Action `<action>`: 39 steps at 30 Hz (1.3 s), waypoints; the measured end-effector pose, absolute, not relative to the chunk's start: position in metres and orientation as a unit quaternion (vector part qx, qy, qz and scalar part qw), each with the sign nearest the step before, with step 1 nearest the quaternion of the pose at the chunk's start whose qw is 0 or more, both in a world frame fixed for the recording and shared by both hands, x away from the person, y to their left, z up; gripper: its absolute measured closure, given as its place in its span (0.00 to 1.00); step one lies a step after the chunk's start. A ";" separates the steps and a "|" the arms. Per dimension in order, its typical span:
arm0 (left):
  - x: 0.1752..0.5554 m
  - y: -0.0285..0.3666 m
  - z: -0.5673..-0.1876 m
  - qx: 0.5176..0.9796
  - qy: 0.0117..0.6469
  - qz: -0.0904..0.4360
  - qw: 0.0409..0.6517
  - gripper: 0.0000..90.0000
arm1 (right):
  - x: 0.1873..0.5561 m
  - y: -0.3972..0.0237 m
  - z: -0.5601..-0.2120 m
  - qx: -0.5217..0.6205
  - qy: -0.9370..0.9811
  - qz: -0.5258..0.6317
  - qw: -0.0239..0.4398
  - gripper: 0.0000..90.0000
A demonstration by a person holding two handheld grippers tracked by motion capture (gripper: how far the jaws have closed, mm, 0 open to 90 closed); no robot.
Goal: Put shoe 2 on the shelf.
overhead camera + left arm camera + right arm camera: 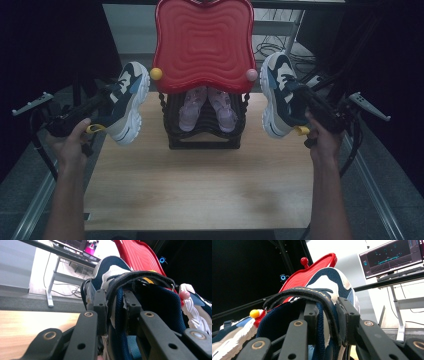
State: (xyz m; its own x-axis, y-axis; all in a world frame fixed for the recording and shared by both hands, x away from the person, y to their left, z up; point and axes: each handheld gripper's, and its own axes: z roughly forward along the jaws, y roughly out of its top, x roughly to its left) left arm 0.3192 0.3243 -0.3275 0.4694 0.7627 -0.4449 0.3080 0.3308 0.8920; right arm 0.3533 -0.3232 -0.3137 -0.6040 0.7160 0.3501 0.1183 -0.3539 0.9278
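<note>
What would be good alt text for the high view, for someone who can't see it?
Two hands hold tongs, each clamped on a navy, white and blue chunky sneaker, left tongs with left sneaker, right tongs with right sneaker, flanking a black shoe rack with a wavy red plastic top and small pink shoes inside.
</note>
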 end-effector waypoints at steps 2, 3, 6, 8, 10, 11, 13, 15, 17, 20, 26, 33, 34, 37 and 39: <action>0.321 0.325 -0.324 0.549 0.485 0.176 0.657 0.85 | 0.355 -0.322 -0.311 0.393 0.531 0.721 0.208 0.79; 0.322 0.325 -0.323 0.547 0.485 0.176 0.659 0.85 | 0.356 -0.321 -0.309 0.393 0.531 0.721 0.208 0.79; 0.324 0.324 -0.318 0.546 0.484 0.181 0.659 0.85 | 0.357 -0.318 -0.305 0.391 0.530 0.723 0.209 0.79; 0.326 0.324 -0.316 0.542 0.485 0.183 0.661 0.85 | 0.358 -0.316 -0.302 0.388 0.531 0.723 0.210 0.79; 0.329 0.325 -0.314 0.540 0.486 0.182 0.663 0.85 | 0.359 -0.314 -0.299 0.388 0.532 0.721 0.214 0.79; 0.330 0.325 -0.313 0.539 0.486 0.180 0.664 0.85 | 0.360 -0.313 -0.298 0.389 0.533 0.720 0.216 0.79; 0.333 0.324 -0.311 0.537 0.485 0.179 0.666 0.85 | 0.363 -0.312 -0.296 0.389 0.535 0.719 0.217 0.79; 0.334 0.324 -0.310 0.538 0.485 0.179 0.666 0.85 | 0.365 -0.312 -0.294 0.390 0.534 0.718 0.216 0.79; 0.337 0.325 -0.306 0.533 0.486 0.182 0.668 0.85 | 0.367 -0.312 -0.291 0.391 0.534 0.718 0.214 0.79; 0.340 0.327 -0.301 0.527 0.486 0.178 0.674 0.85 | 0.370 -0.312 -0.287 0.390 0.536 0.718 0.216 0.79; 0.347 0.324 -0.288 0.522 0.485 0.186 0.677 0.85 | 0.378 -0.311 -0.275 0.386 0.537 0.718 0.218 0.79; 0.356 0.317 -0.269 0.526 0.476 0.196 0.677 0.85 | 0.386 -0.309 -0.262 0.383 0.537 0.719 0.219 0.79; 0.357 0.317 -0.267 0.525 0.475 0.197 0.678 0.85 | 0.387 -0.309 -0.259 0.382 0.537 0.719 0.219 0.79; 0.361 0.313 -0.258 0.528 0.472 0.201 0.677 0.85 | 0.389 -0.307 -0.251 0.379 0.534 0.724 0.216 0.79; 0.363 0.310 -0.252 0.528 0.468 0.204 0.678 0.85 | 0.390 -0.306 -0.244 0.375 0.534 0.726 0.217 0.79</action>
